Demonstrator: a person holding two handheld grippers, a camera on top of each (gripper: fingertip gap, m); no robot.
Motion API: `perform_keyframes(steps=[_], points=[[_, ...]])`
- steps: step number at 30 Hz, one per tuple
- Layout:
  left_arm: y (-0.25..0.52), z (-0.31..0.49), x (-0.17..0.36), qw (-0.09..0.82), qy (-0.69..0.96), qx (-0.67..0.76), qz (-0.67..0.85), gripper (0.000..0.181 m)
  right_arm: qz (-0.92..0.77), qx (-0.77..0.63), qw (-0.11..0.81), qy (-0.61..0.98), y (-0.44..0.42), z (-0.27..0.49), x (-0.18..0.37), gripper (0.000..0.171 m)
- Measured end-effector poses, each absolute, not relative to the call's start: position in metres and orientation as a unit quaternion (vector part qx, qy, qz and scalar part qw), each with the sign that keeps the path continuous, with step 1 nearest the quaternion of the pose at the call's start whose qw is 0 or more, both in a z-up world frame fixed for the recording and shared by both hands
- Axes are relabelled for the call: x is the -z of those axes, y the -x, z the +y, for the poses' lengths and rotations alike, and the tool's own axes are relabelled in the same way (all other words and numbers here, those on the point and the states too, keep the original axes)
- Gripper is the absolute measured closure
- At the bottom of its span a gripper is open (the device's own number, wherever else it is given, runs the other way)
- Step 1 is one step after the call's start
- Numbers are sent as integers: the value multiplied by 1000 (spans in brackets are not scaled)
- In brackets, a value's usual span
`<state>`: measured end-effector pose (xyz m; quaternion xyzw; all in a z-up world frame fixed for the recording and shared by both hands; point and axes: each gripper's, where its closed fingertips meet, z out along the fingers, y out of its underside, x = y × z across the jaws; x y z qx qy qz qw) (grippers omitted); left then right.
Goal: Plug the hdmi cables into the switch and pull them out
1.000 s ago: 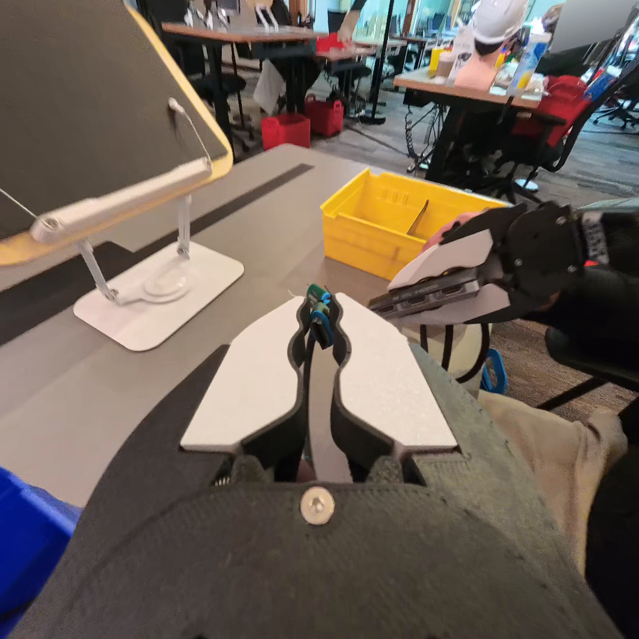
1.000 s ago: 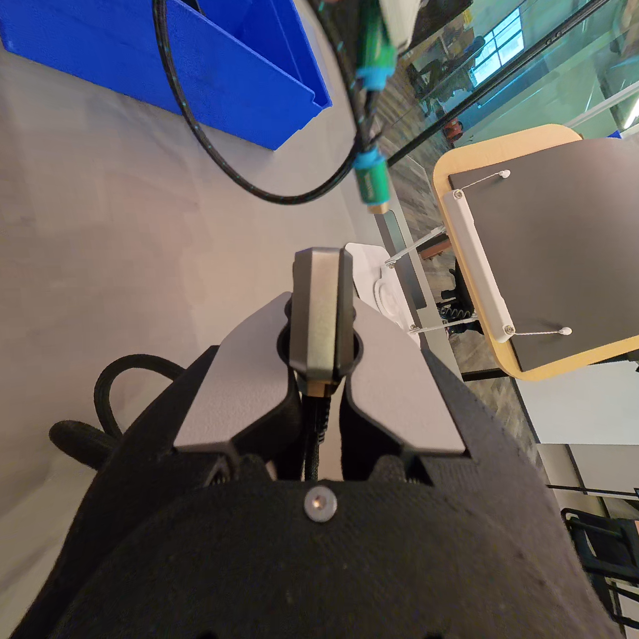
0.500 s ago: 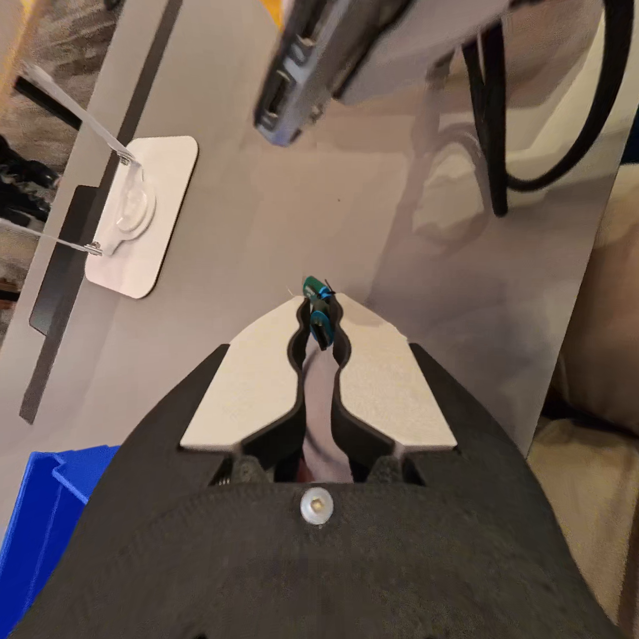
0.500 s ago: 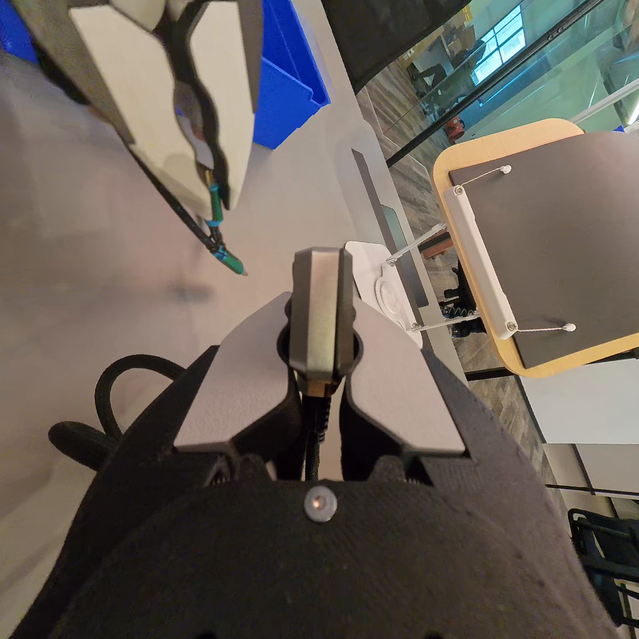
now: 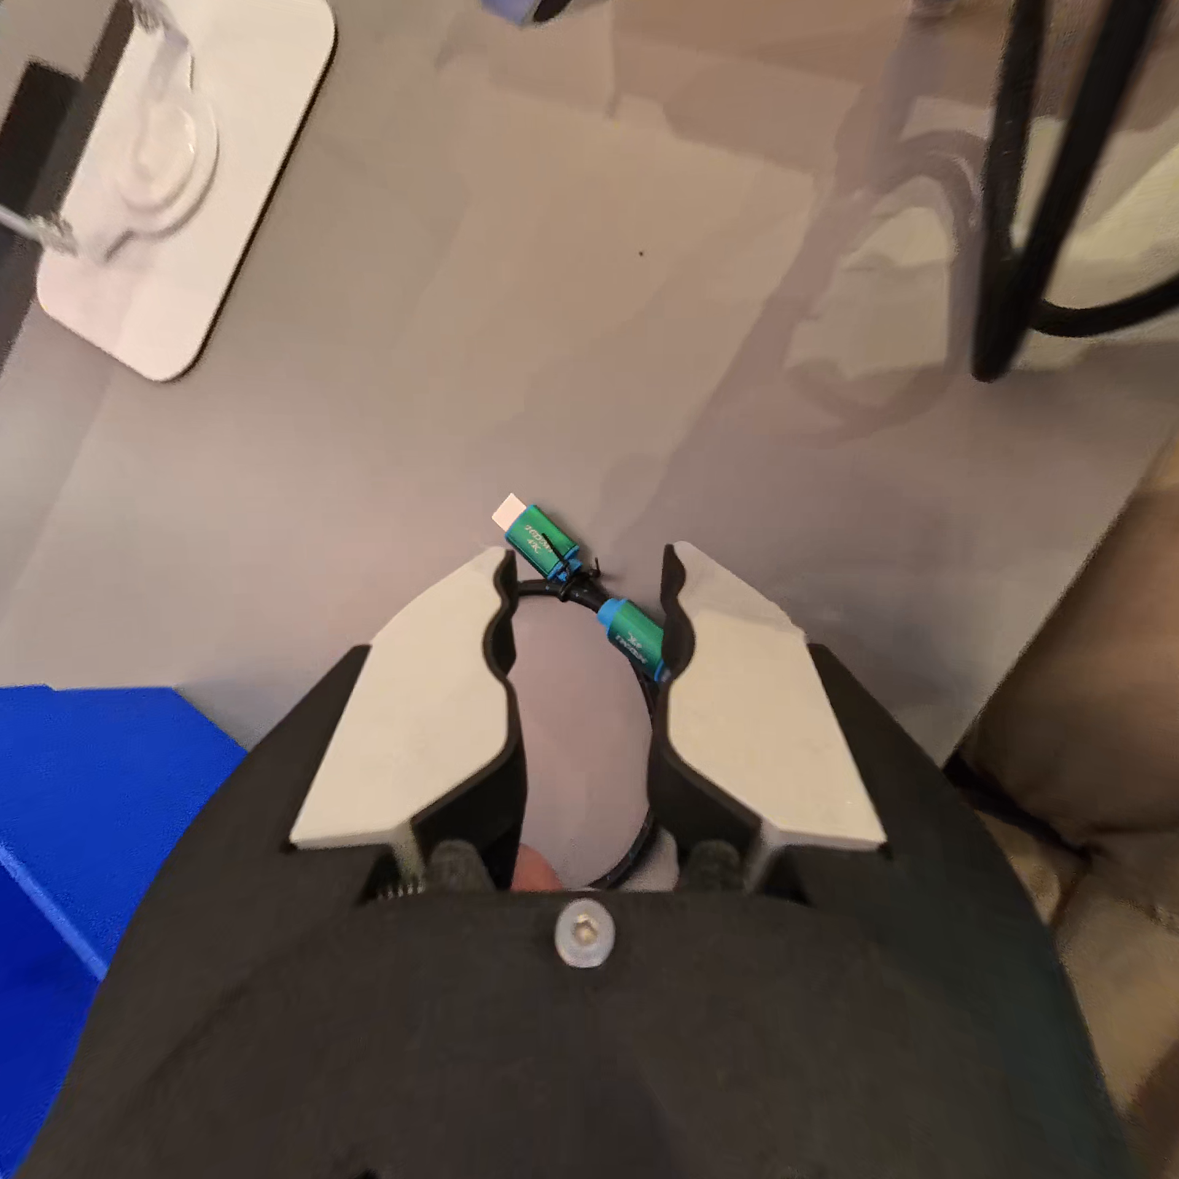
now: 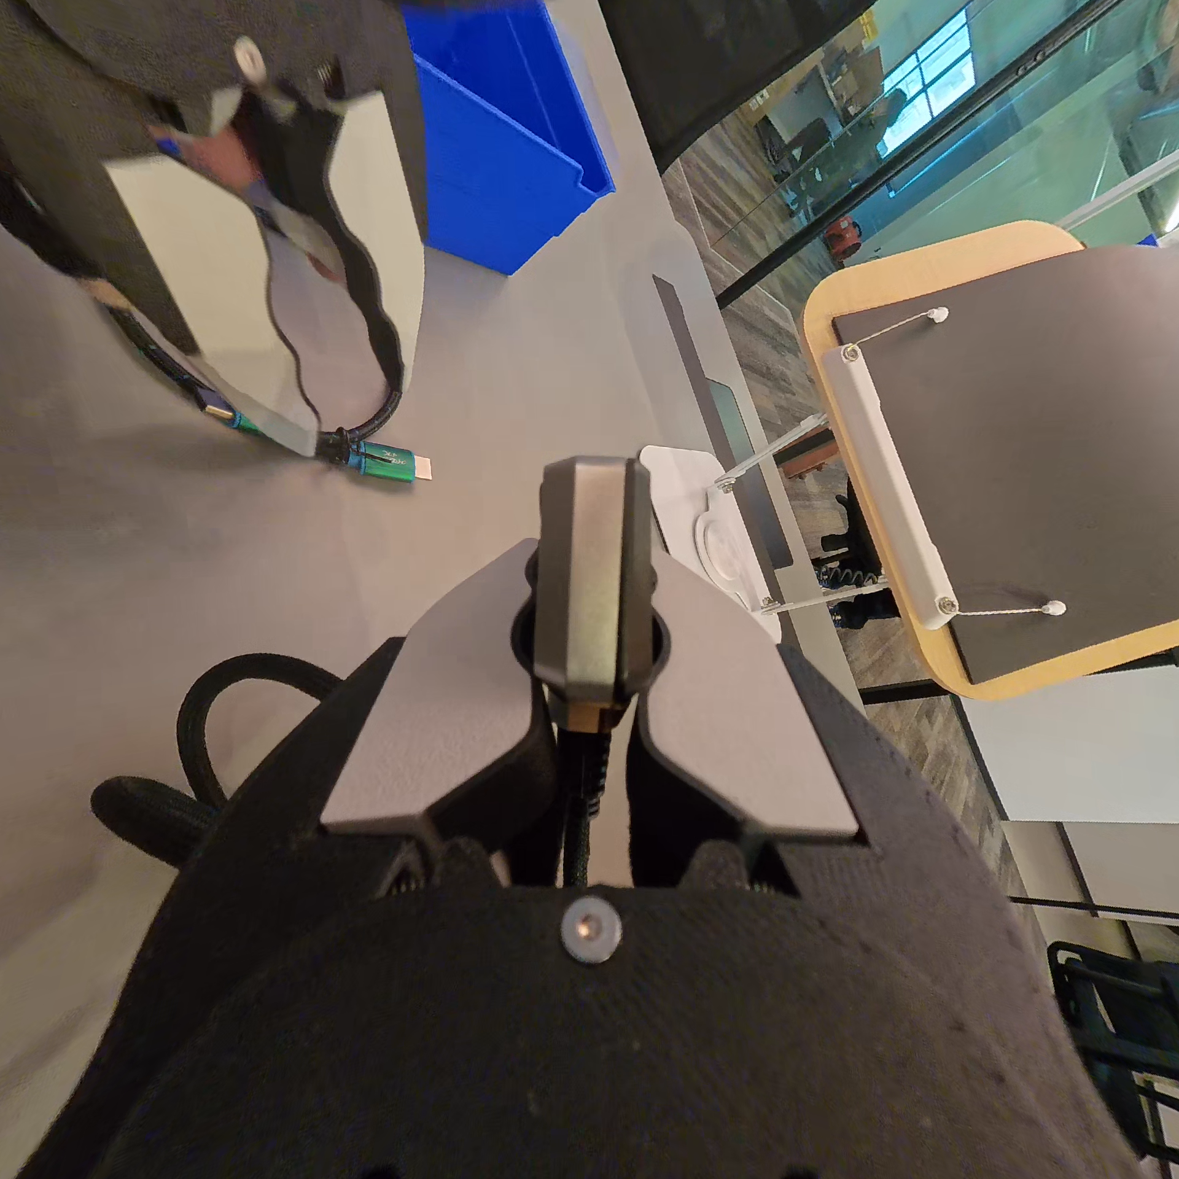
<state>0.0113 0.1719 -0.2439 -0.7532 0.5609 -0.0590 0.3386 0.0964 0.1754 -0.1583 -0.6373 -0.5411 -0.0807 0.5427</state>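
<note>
My left gripper (image 5: 584, 561) is open, pointing down at the grey table. A short black HDMI cable with two green connectors lies on the table between and just past its fingertips: one connector (image 5: 542, 542) is beyond the left tip, the other (image 5: 631, 638) rests against the right finger. My right gripper (image 6: 590, 555) is shut on the grey HDMI switch (image 6: 587, 574), held above the table with its black cord (image 6: 223, 689) looping behind. The right wrist view also shows the left gripper (image 6: 348, 415) over a green connector (image 6: 389, 462).
A blue bin (image 5: 96, 797) stands at the left, also in the right wrist view (image 6: 504, 159). A white stand base (image 5: 178, 178) carries a dark tilted board (image 6: 1021, 446). The switch's black cord (image 5: 1021, 191) hangs at the upper right. The table edge (image 5: 1052, 574) runs at the right. Across from one pair of fingers to the other is roughly 12 centimeters.
My left gripper tilted down to the table and opened, letting go of the green HDMI cable, which now lies on the table. My right gripper has stayed shut on the switch.
</note>
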Motion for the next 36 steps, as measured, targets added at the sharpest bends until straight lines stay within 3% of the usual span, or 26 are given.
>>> perform_keyframes(steps=[7,11,20,27,29,36], points=[[-5,193,286,277,816,0,506,140,-541,82,543,637,-97,175,158,149],[-3,199,297,276,831,8,482,150,-541,78,544,636,-97,174,157,149],[-7,200,299,277,822,53,496,152,-542,77,544,636,-96,174,157,149],[-15,197,297,297,789,55,536,162,-544,78,543,635,-96,173,158,149],[-19,194,290,306,777,63,546,181,-545,78,542,635,-96,173,158,149],[-15,186,277,297,759,77,574,181,-548,75,541,633,-95,173,159,148]])
